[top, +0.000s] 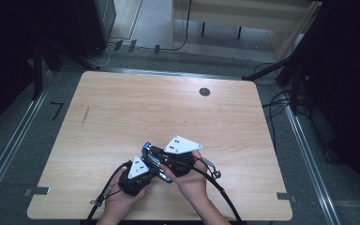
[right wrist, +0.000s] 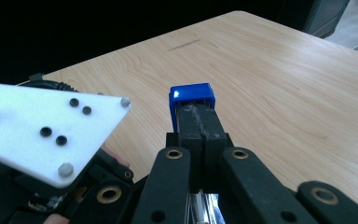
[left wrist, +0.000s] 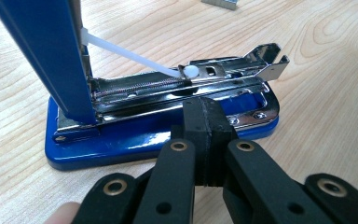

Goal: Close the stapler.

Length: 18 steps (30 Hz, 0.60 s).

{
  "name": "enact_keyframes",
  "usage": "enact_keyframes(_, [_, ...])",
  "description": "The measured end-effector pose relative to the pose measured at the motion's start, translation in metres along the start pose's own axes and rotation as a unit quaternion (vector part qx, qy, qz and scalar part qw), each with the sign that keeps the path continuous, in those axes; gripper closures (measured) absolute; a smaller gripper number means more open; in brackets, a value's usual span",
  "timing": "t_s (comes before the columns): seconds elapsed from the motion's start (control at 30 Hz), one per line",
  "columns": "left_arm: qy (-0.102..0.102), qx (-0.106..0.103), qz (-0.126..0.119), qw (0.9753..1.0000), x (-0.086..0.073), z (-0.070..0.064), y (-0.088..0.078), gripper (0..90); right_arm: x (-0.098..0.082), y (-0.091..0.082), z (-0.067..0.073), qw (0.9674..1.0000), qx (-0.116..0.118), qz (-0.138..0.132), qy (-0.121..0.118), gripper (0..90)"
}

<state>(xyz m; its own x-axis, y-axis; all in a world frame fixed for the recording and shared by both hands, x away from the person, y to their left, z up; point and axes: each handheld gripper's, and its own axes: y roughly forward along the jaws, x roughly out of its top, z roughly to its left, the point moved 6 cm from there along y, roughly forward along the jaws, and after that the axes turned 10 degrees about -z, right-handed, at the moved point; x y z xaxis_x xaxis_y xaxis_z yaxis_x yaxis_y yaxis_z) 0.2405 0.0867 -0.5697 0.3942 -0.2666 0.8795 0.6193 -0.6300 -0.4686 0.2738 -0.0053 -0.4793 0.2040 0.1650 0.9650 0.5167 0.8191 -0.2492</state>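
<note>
**Stapler held open by two grippers**

The blue stapler (left wrist: 163, 135) lies near the front edge of the table (top: 122, 108), between the person's two hands. Its base rests flat on the wood, and its blue lid (left wrist: 42, 56) is swung up, so the metal staple channel (left wrist: 191, 84) is exposed.

The left gripper (left wrist: 205, 126) has its jaws fully together, with nothing between them. Its closed tip sits at the long side of the base, at the metal rail; I judge that it pins the base down, so that the stapler does not slide or tip while the lid is up, though firm contact is not clear.

The right gripper (right wrist: 200, 126) also has its jaws pressed together and grips nothing. Its tip lies right behind the blue end of the lid (right wrist: 192, 95), and it seems to prop the lid open.

The stapler has a glossy blue base and a shiny steel channel with a thin spring inside. A white plastic rod (left wrist: 135, 58) runs from the lid down to a white pusher. I cannot tell if staples are loaded.
</note>
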Motion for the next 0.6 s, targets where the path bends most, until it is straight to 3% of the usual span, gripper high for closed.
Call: enact_keyframes(0.6, [0.002, -0.001, 0.000, 1.0000, 0.000, 0.000, 0.000, 90.0, 0.008, 0.022, 0.002, 0.9999, 0.000, -0.002, -0.015, 90.0])
